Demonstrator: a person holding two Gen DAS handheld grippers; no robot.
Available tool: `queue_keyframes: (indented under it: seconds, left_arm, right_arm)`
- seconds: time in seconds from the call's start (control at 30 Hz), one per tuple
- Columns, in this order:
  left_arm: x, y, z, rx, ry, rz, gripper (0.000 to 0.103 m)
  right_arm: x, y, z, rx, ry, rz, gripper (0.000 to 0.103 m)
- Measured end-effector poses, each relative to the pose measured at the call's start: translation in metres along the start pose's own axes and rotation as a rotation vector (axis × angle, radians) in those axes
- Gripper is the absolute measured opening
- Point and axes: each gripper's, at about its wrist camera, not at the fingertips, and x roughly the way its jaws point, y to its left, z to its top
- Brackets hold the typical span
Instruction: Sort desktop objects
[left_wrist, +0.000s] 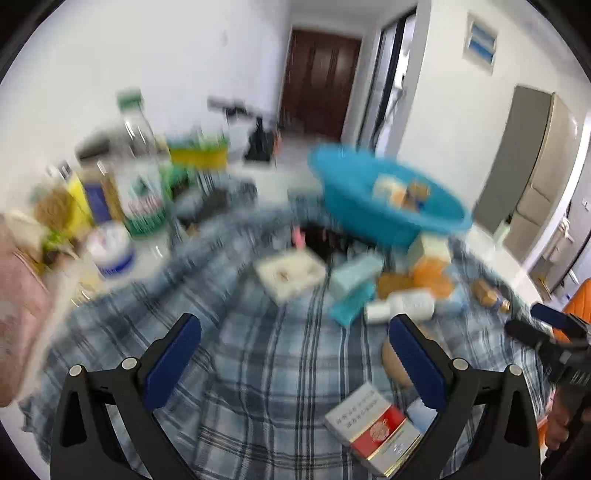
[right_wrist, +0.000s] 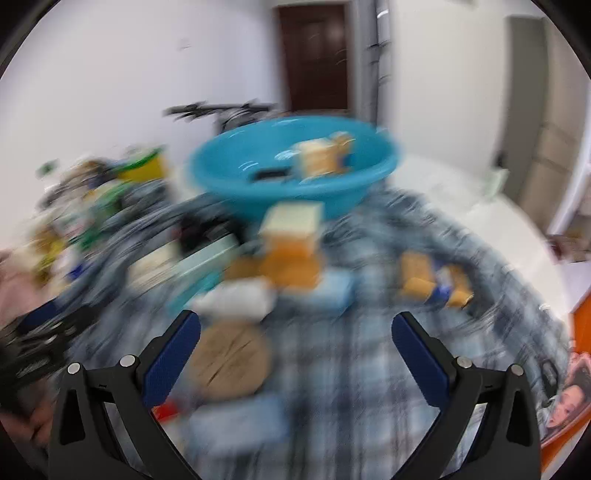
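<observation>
Both views are blurred by motion. My left gripper (left_wrist: 295, 358) is open above the plaid cloth (left_wrist: 258, 369), empty. A red and white box (left_wrist: 373, 424) lies by its right finger, with a white bottle (left_wrist: 402, 308), a teal packet (left_wrist: 351, 295) and a white box (left_wrist: 291, 273) further ahead. The blue basin (left_wrist: 388, 192) holds small packages at the far side. My right gripper (right_wrist: 295, 354) is open and empty too, over the cloth (right_wrist: 351, 369). A round tan disc (right_wrist: 229, 362) lies by its left finger. An orange box (right_wrist: 291, 251) stands before the basin (right_wrist: 295, 166).
Bottles and jars crowd the far left, among them a clear water bottle (left_wrist: 138, 166) and a white tub (left_wrist: 110, 247). Small orange and blue packets (right_wrist: 436, 280) lie to the right. The other gripper (left_wrist: 550, 332) shows at the right edge. A pink cloth (left_wrist: 18, 314) sits at left.
</observation>
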Motion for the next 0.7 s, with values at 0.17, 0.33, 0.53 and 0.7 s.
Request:
queue_keyframes:
  seconds: [0.17, 0.33, 0.53, 0.7]
  left_arm:
    - [0.001, -0.017, 0.022, 0.053, -0.015, 0.017, 0.103]
    - [0.059, -0.022, 0.052, 0.02, 0.031, 0.023, 0.103]
    - [0.081, -0.02, 0.073, 0.026, 0.009, 0.042, 0.103]
    - [0.07, -0.022, 0.057, 0.045, 0.037, -0.018, 0.103]
  right_arm:
    - [-0.019, 0.011, -0.006, -0.089, -0.097, -0.129, 0.103]
    - [0.018, -0.004, 0.025, -0.096, -0.096, -0.057, 0.103]
    - [0.044, -0.013, 0.063, -0.095, -0.104, -0.131, 0.103]
    - [0.03, -0.03, 0.039, 0.048, -0.054, -0.118, 0.103]
